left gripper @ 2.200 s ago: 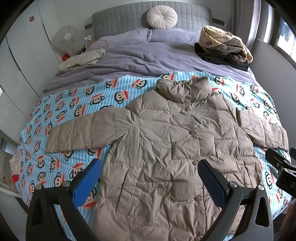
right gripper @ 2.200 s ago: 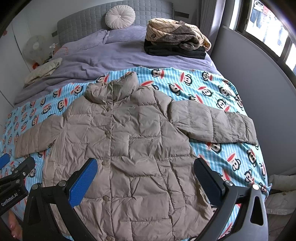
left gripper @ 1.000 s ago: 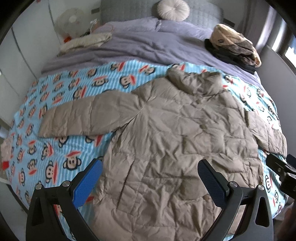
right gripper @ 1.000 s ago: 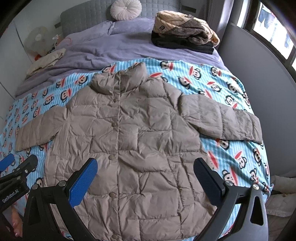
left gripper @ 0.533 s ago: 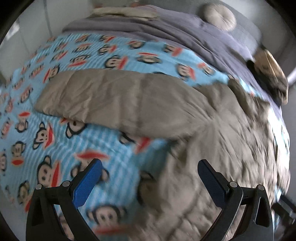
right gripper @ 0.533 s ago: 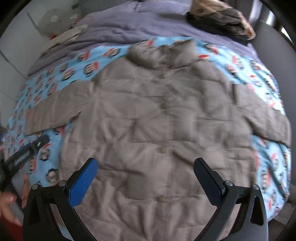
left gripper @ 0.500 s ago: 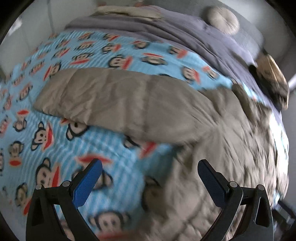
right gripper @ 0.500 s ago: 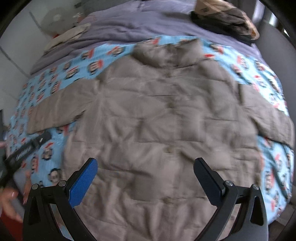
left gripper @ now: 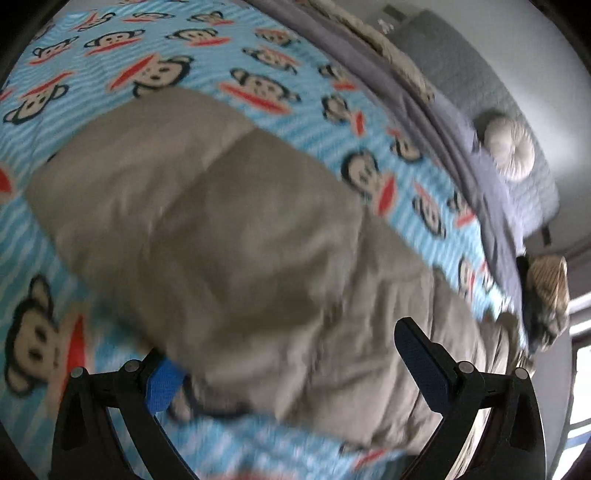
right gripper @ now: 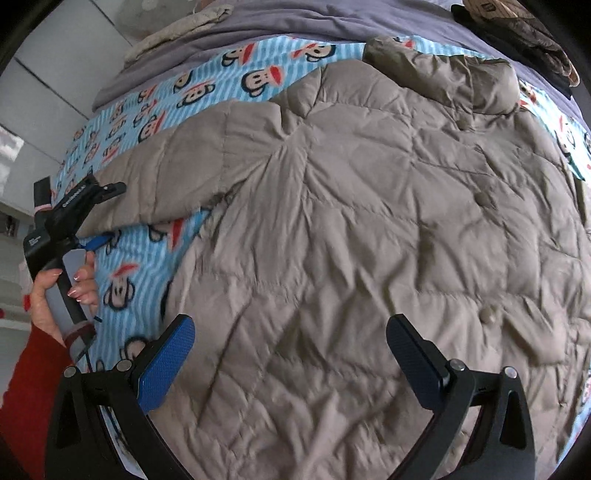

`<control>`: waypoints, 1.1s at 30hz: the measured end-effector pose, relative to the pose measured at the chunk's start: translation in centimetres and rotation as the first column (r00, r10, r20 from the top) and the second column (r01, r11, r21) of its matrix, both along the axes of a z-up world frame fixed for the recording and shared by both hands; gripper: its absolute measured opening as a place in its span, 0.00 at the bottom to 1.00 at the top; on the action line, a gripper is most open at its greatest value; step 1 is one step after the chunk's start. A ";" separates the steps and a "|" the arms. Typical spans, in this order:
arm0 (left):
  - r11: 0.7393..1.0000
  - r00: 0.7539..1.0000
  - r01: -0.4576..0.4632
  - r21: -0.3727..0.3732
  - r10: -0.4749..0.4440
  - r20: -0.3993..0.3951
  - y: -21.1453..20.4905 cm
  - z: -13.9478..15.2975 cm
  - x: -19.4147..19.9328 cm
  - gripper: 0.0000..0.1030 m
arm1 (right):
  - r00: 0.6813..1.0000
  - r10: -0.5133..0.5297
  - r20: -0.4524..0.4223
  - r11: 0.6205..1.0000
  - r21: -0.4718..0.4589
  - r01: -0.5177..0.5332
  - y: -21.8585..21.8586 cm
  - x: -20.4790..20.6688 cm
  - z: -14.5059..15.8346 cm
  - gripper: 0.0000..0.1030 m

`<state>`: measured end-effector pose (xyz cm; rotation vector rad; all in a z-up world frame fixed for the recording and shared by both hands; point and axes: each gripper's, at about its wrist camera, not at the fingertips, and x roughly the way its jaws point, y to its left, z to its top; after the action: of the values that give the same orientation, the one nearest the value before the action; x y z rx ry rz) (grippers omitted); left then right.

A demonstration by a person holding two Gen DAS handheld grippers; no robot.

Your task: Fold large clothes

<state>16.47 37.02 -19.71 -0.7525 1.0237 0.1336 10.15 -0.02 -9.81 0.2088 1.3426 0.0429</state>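
A bed (right gripper: pixel 122 155) carries a blue monkey-print sheet (right gripper: pixel 258 79), with a purple duvet (right gripper: pixel 303 18) beyond it and a round cushion (left gripper: pixel 509 146) at the grey headboard (left gripper: pixel 461 74). A taupe puffer coat (right gripper: pixel 369 229) lies buttoned and face up on the sheet, collar toward the headboard, one sleeve (right gripper: pixel 177 173) stretched out sideways. The left gripper (left gripper: pixel 291 363) sits low at that sleeve near its cuff, fingers apart; the sleeve lies between them and covers part of the left blue pad (left gripper: pixel 164 380). In the right wrist view a hand (right gripper: pixel 59 291) holds it. The right gripper (right gripper: pixel 290 360) hangs over the coat's lower front, fingers wide apart, touching nothing. Folded clothes (right gripper: pixel 524 26) are stacked on the duvet.
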 end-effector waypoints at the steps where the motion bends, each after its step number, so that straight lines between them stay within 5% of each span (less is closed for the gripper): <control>1: 1.000 1.000 -0.015 0.002 0.015 0.006 0.3 0.0 0.3 1.00 | 1.000 -0.005 -0.001 1.000 0.005 0.005 0.0 0.4 0.0 1.00; 4: 0.997 0.998 -0.064 0.050 0.064 0.014 0.9 0.2 1.1 0.89 | 1.000 -0.021 0.006 1.000 0.019 0.021 0.3 2.0 -0.6 1.00; 6: 0.991 0.999 -0.035 0.126 0.034 0.011 0.5 0.7 1.7 0.41 | 1.000 -0.024 0.019 0.999 0.023 0.024 0.5 3.2 -0.8 1.00; 8: 0.992 0.998 0.038 0.118 -0.043 0.043 0.3 0.9 2.1 0.09 | 0.999 -0.025 0.039 0.999 0.037 0.023 0.8 4.6 -0.8 1.00; 15: 0.990 0.979 0.081 0.117 -0.101 0.178 0.8 6.0 1.5 0.08 | 0.994 -0.059 0.091 0.989 0.139 0.046 1.9 9.8 -1.2 0.99; 16: 0.988 0.973 0.091 0.127 -0.115 0.200 0.8 7.1 1.4 0.08 | 0.993 -0.071 0.089 0.984 0.167 0.055 2.1 10.6 -1.6 0.91; 18: 0.982 0.962 0.115 0.150 -0.148 0.230 0.0 8.8 1.1 0.08 | 0.995 -0.080 0.057 0.968 0.241 0.064 2.5 11.9 -3.0 0.51; 19: 0.978 0.955 0.131 0.163 -0.169 0.245 -0.5 9.7 0.9 0.08 | 0.996 -0.080 0.035 0.962 0.265 0.068 2.6 12.4 -3.6 0.23; 20: 0.972 0.944 0.152 0.180 -0.197 0.264 -1.2 10.9 0.9 0.08 | 0.997 -0.080 0.005 0.957 0.279 0.076 3.0 12.9 -4.7 0.16; 26: 0.931 0.878 0.277 0.239 -0.346 0.331 -7.8 15.1 0.8 0.08 | 0.995 -0.067 -0.069 0.949 0.303 0.085 4.2 14.5 -9.7 0.15; 30: 0.880 0.802 0.383 0.281 -0.468 0.371 -15.4 18.1 0.9 0.08 | 0.993 -0.053 -0.103 0.925 0.370 0.088 3.5 15.3 -10.0 0.13; 33: 0.819 0.732 0.474 0.323 -0.571 0.372 -21.9 19.1 1.0 0.08 | 0.990 -0.099 -0.096 0.883 0.450 0.132 1.0 14.3 -8.3 0.14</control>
<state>17.48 15.15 -0.58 -0.2498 0.7177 -0.4155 24.46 1.01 -18.12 0.6953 1.3732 0.2553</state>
